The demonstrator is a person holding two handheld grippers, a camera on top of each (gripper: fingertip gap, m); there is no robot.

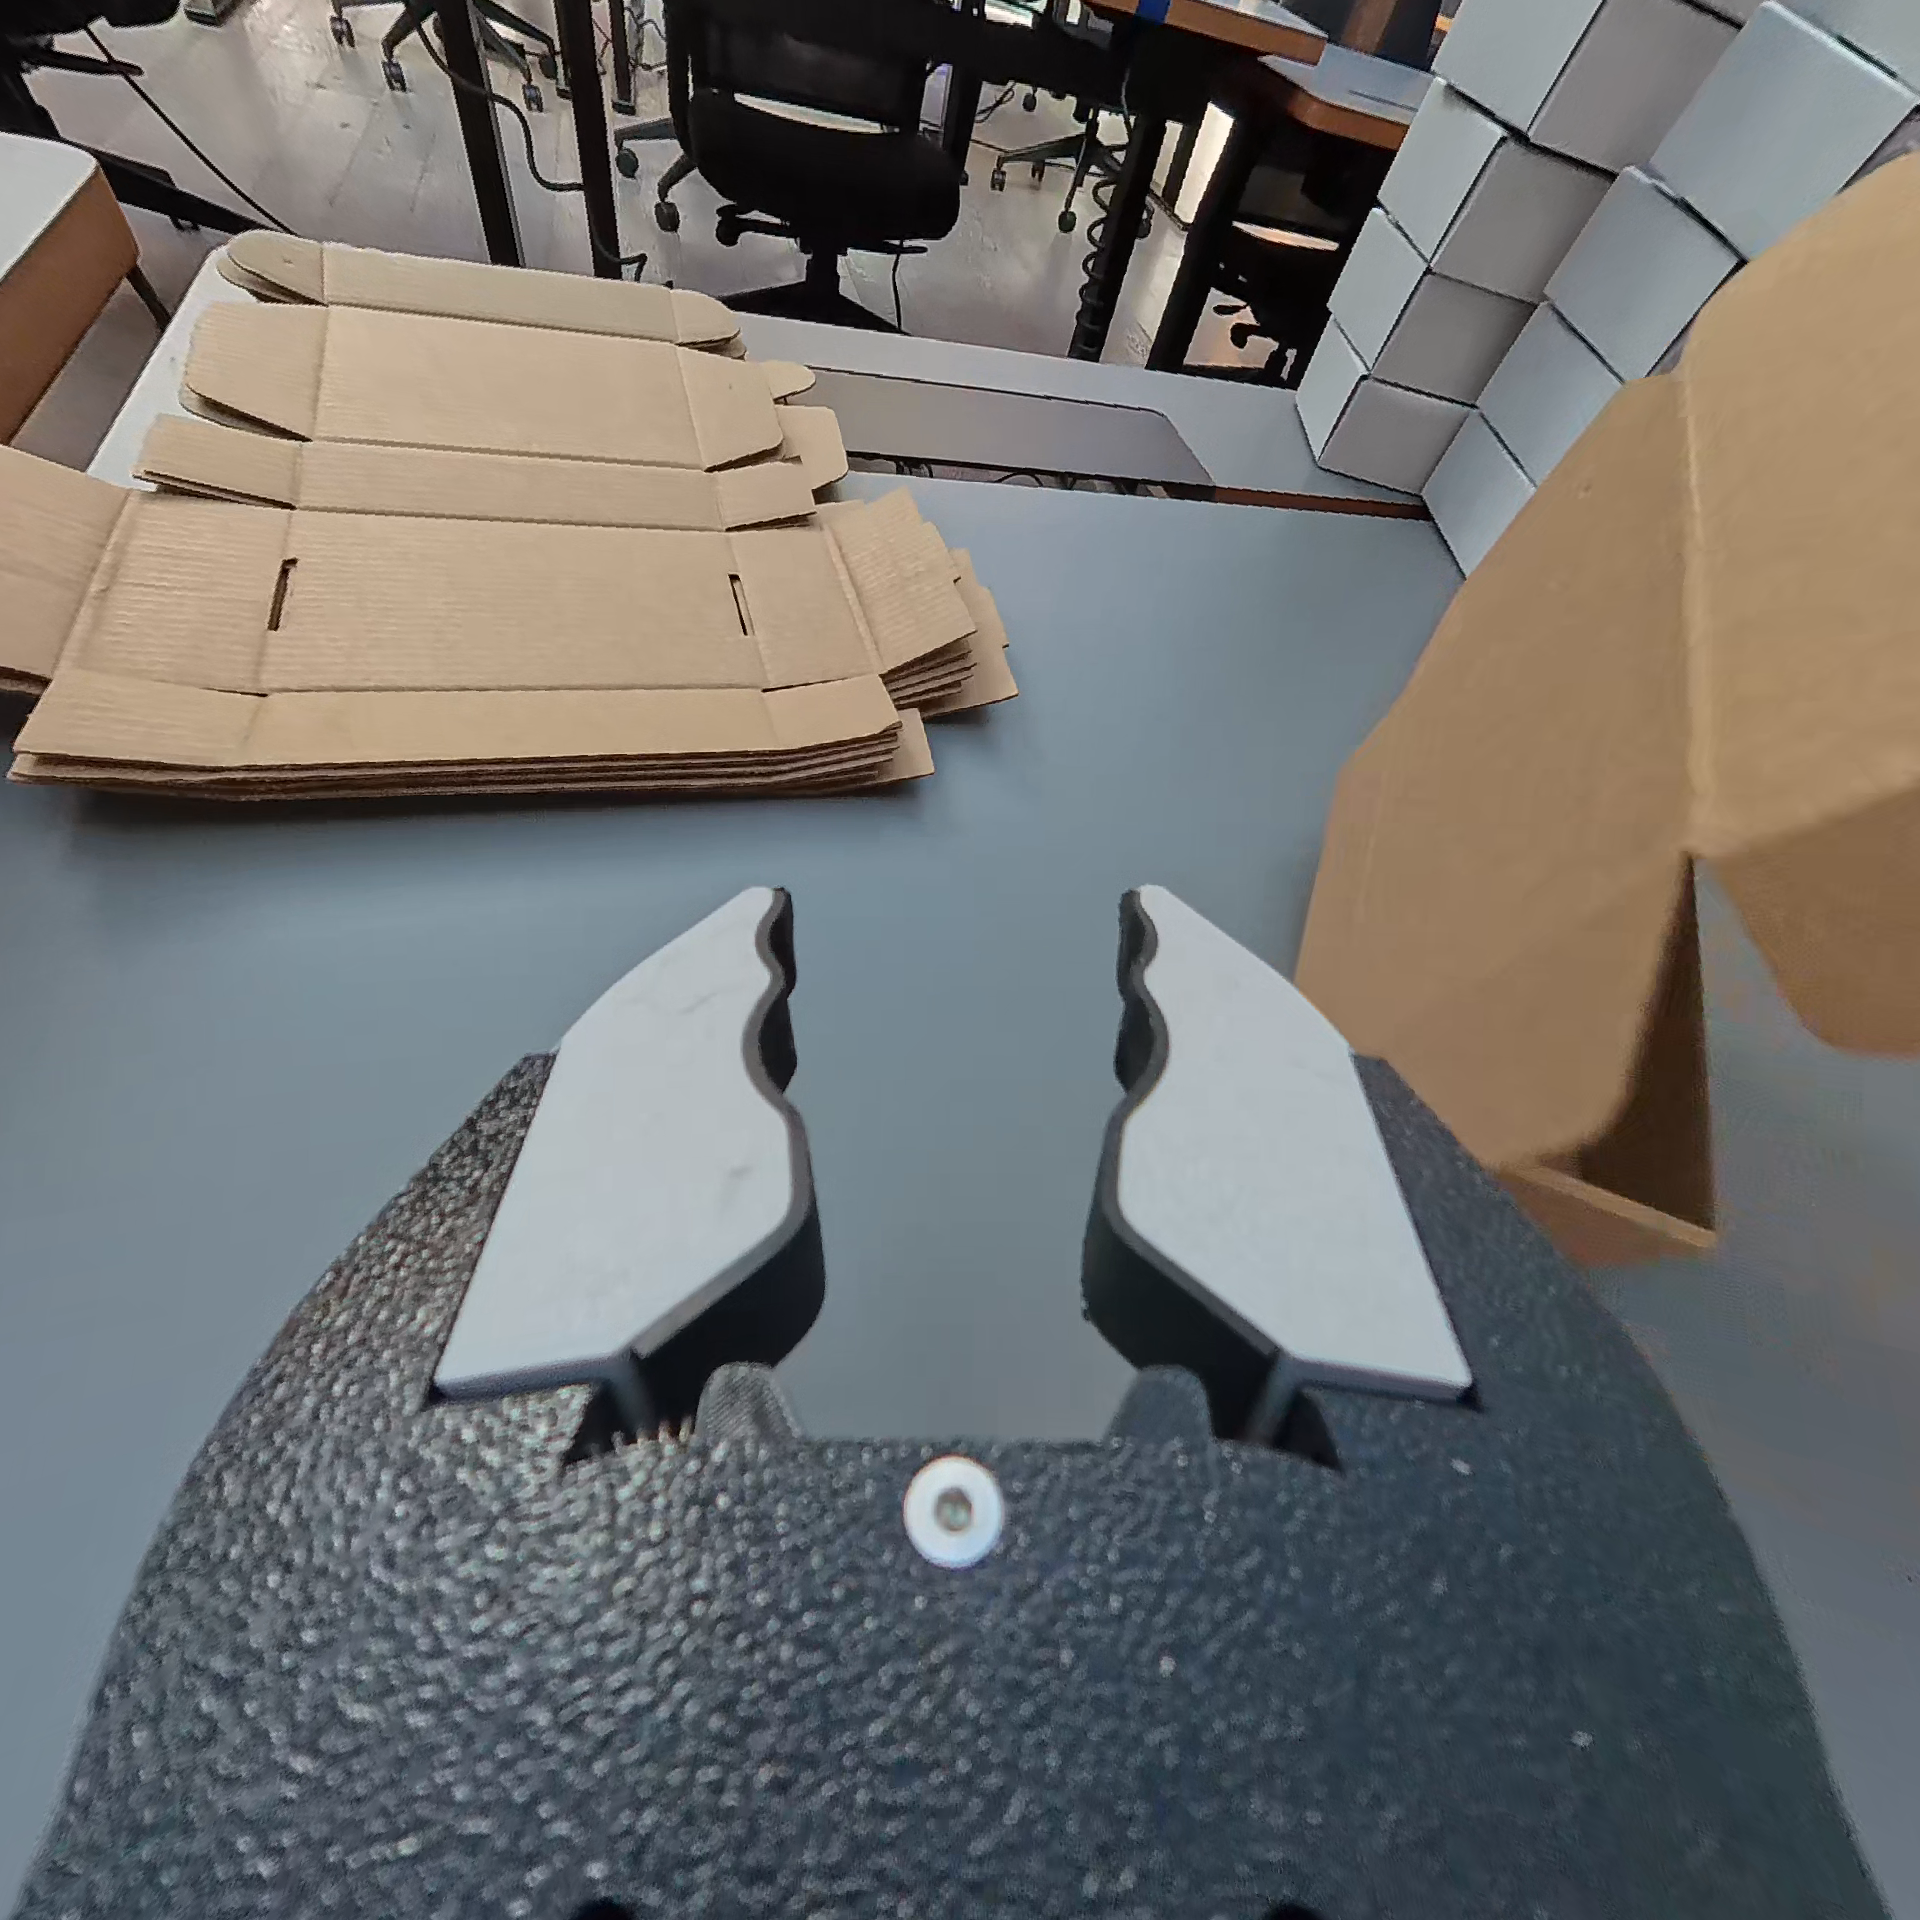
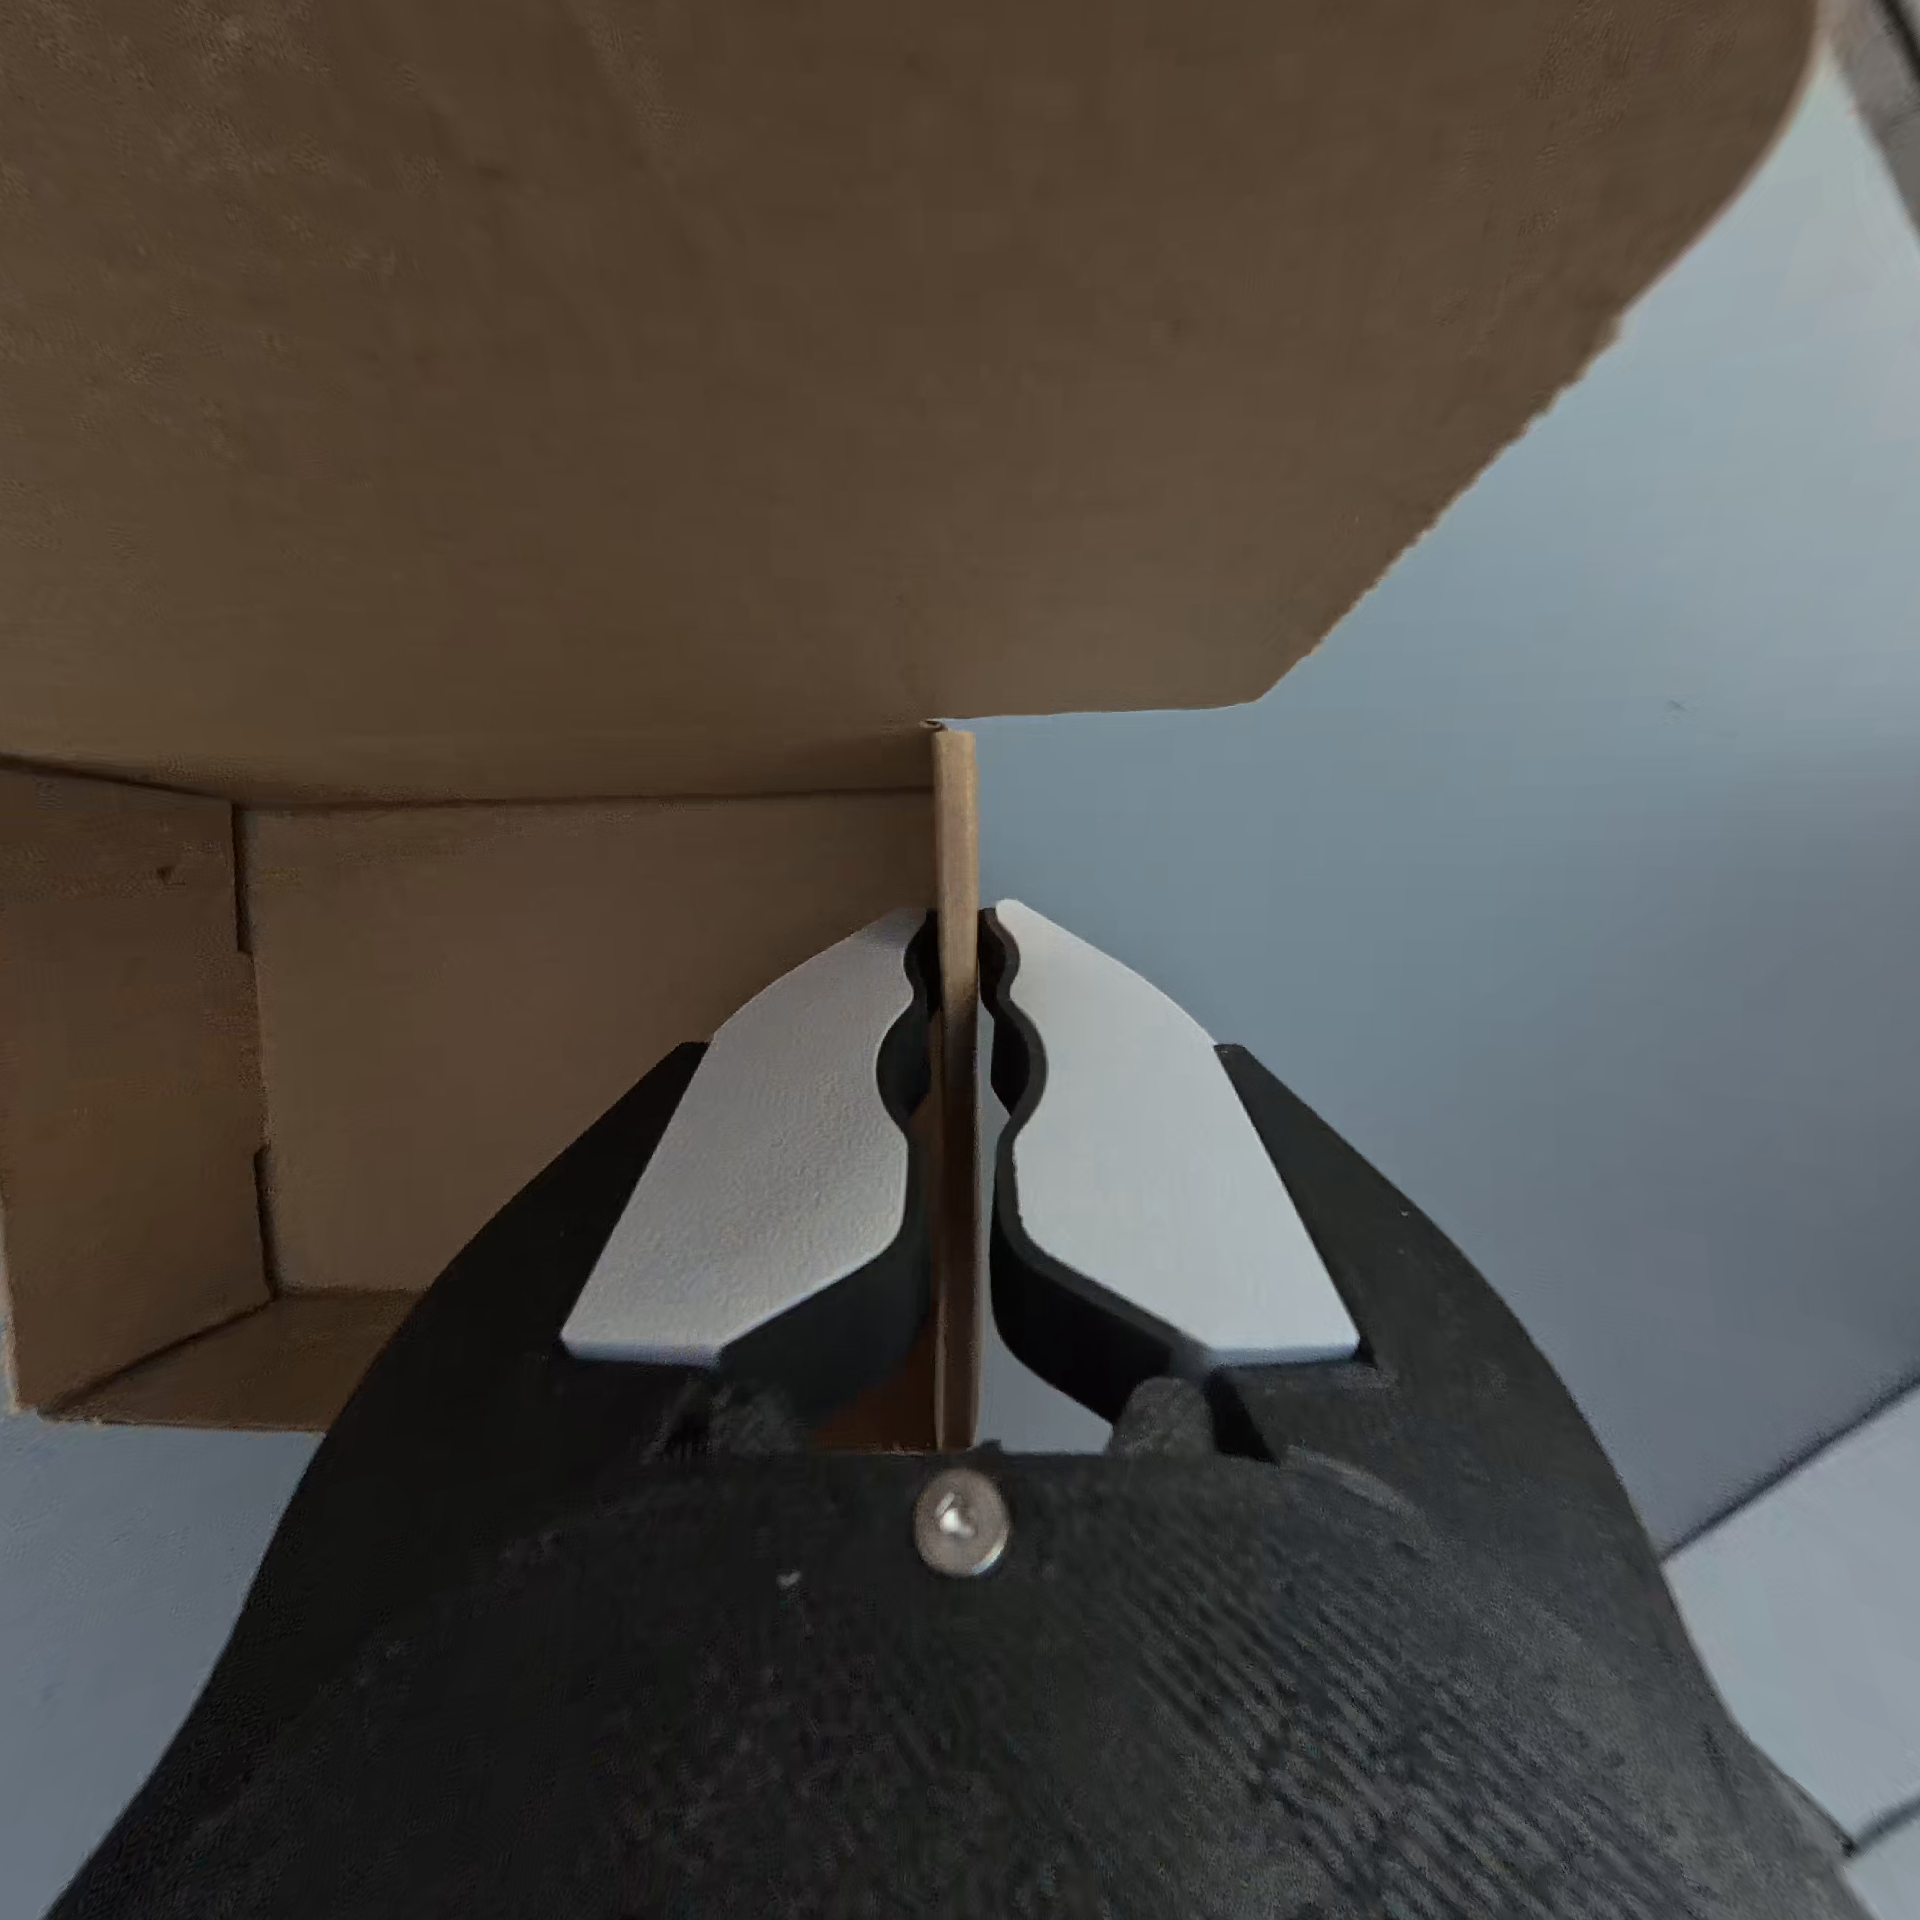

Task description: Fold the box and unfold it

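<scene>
**Right claw clamped on box wall; left claw free over table**

Right wrist view: right gripper [image 2: 958, 935] is clenched on an upright side wall of the brown cardboard box [image 2: 623, 364], seen edge-on between the two fingers [image 2: 790, 1132]. Jaws pinch the wall from both sides. A large flap of the same box fills the view from 9 through 12 to 2 o'clock and blocks everything behind it. Box interior, with a folded inner panel, sits at 9 o'clock. Grey table [image 2: 1507, 935] shows from 2 to 4 o'clock.

Left wrist view: left gripper [image 1: 956, 914] is released, jaws apart, nothing between them; only bare grey table [image 1: 1143, 707] shows in the gap. The box [image 1: 1558, 727] stands at 2–3 o'clock, just beside the right-hand finger [image 1: 1278, 1174], partly erected, one flap hanging forward. It appears raised off the table, though contact cannot be confirmed.

Surroundings: stack of flat cardboard blanks [image 1: 468, 623] at 10–11 o'clock, well apart from the claw. White folded boxes [image 1: 1507, 270], stacked like a wall, at 1 o'clock behind the brown box. Black office chair [image 1: 821, 135] and desk legs at 12 o'clock, beyond the table edge.
</scene>
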